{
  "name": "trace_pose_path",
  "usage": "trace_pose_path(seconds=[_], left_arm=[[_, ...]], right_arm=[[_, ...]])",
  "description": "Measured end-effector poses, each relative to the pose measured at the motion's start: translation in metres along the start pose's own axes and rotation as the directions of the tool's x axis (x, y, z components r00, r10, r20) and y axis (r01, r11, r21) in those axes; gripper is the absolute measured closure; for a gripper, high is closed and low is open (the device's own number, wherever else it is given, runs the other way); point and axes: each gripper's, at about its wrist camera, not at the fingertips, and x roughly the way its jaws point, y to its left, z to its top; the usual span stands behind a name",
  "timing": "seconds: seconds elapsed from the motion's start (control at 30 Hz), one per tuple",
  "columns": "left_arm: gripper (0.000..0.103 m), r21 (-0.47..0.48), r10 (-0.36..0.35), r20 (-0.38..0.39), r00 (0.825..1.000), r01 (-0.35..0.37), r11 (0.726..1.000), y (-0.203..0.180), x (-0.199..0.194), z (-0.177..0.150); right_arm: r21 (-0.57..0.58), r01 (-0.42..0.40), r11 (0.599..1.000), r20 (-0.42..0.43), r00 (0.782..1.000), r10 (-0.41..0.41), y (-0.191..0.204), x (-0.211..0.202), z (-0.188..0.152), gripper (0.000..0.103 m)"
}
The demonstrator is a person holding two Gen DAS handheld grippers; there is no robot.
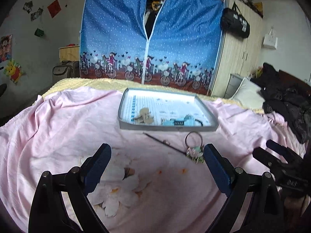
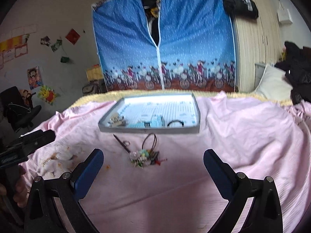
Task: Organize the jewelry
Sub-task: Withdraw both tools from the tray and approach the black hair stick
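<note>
A shallow grey tray [image 1: 167, 127] [image 2: 148, 130] lies on the pink bedsheet and holds a beige hair clip [image 1: 143, 115] [image 2: 116, 120], a light blue piece [image 1: 177, 121] [image 2: 153, 122] and a black ring [image 2: 175, 123]. In front of the tray on the sheet lie a thin dark hairpin stick [image 1: 163, 142] [image 2: 121, 142] and a ringed bundle of beaded jewelry [image 1: 194, 151] [image 2: 144, 156]. My left gripper [image 1: 157, 155] is open just short of them, its right finger beside the bundle. My right gripper [image 2: 153, 161] is open too, with the bundle between its fingertips but farther ahead.
A blue zip wardrobe [image 1: 151, 38] and a wooden closet [image 1: 239, 46] stand behind the bed. A black jacket [image 1: 287, 104] and a white pillow [image 1: 245, 91] lie at the right. An office chair [image 2: 21, 112] stands at the left. The right gripper's body [image 1: 279, 159] shows in the left view.
</note>
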Motion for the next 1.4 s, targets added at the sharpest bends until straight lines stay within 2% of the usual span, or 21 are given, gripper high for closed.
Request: trace_pose_path(seconds=[0.17,0.33,0.7,0.93,1.07,1.3,1.4], left_arm=[[0.010,0.013,0.008,-0.042,0.999,-0.008,1.000,0.003,0.009,-0.011],[0.010,0.042,0.017,-0.081,0.997,-0.014,0.999,0.002,0.018,-0.024],[0.010,0.022,-0.012,-0.150,0.989,0.016,1.000,0.007,0.037,-0.030],[0.010,0.026,-0.030,-0.187,0.982,0.035,0.999,0.007,0.052,-0.027],[0.010,-0.010,-0.076,-0.232,0.970,0.076,0.997,0.010,0.065,-0.023],[0.010,-0.053,-0.179,-0.278,0.944,0.171,0.984,0.006,0.087,-0.012],[0.010,-0.045,-0.212,-0.290,0.933,0.208,0.977,-0.004,0.095,-0.010]], right_arm=[[0.019,0.036,0.999,-0.121,0.992,-0.033,-0.005,0.024,-0.011,0.000],[0.024,0.057,0.998,-0.186,0.981,-0.052,-0.008,0.033,-0.018,0.000],[0.016,0.101,0.995,-0.251,0.963,-0.094,-0.009,0.043,-0.022,0.000],[0.024,0.133,0.991,-0.315,0.942,-0.119,-0.016,0.056,-0.026,0.000],[0.066,0.138,0.988,-0.332,0.937,-0.108,-0.027,0.059,-0.025,0.000],[0.145,0.101,0.984,-0.307,0.950,-0.053,-0.053,0.059,-0.013,0.000],[0.165,0.051,0.985,-0.310,0.951,0.003,-0.061,0.065,-0.008,0.008]])
